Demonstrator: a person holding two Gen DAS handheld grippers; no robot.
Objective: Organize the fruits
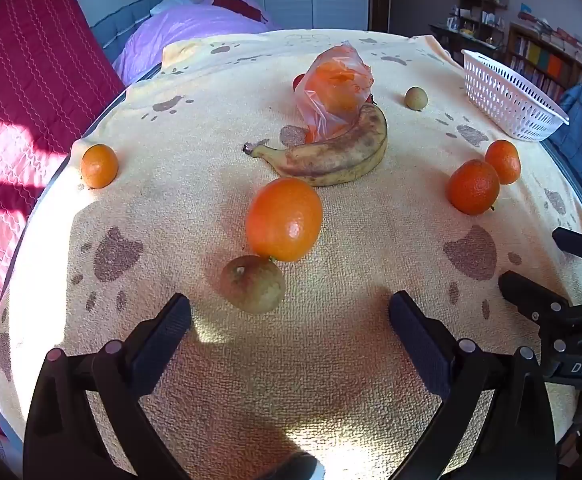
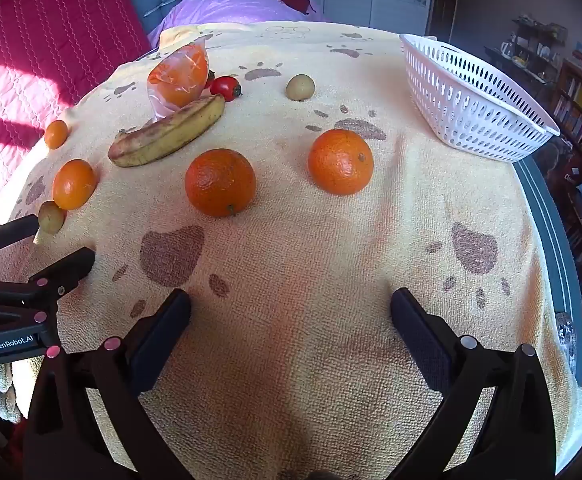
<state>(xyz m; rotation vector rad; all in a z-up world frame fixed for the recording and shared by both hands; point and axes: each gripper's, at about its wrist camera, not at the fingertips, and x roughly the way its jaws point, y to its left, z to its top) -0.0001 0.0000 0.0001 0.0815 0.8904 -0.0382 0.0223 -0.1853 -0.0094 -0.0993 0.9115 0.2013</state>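
Observation:
Fruit lies scattered on a yellow paw-print towel (image 1: 331,360). My left gripper (image 1: 291,320) is open and holds nothing; a brownish-green round fruit (image 1: 253,284) sits just beyond its left finger, touching a large orange (image 1: 284,219). Behind them lie a spotted banana (image 1: 327,156) and an orange plastic bag (image 1: 335,88) with fruit inside. My right gripper (image 2: 291,312) is also open over bare towel, with two oranges (image 2: 220,182) (image 2: 340,161) ahead of it. A white slotted basket (image 2: 475,104) stands at the far right.
A small orange (image 1: 99,166) rests near the left edge, a red tomato (image 2: 226,87) behind the bag, and a small greenish fruit (image 2: 300,87) at the back. A bed with pink and purple covers lies to the left, with bookshelves to the right.

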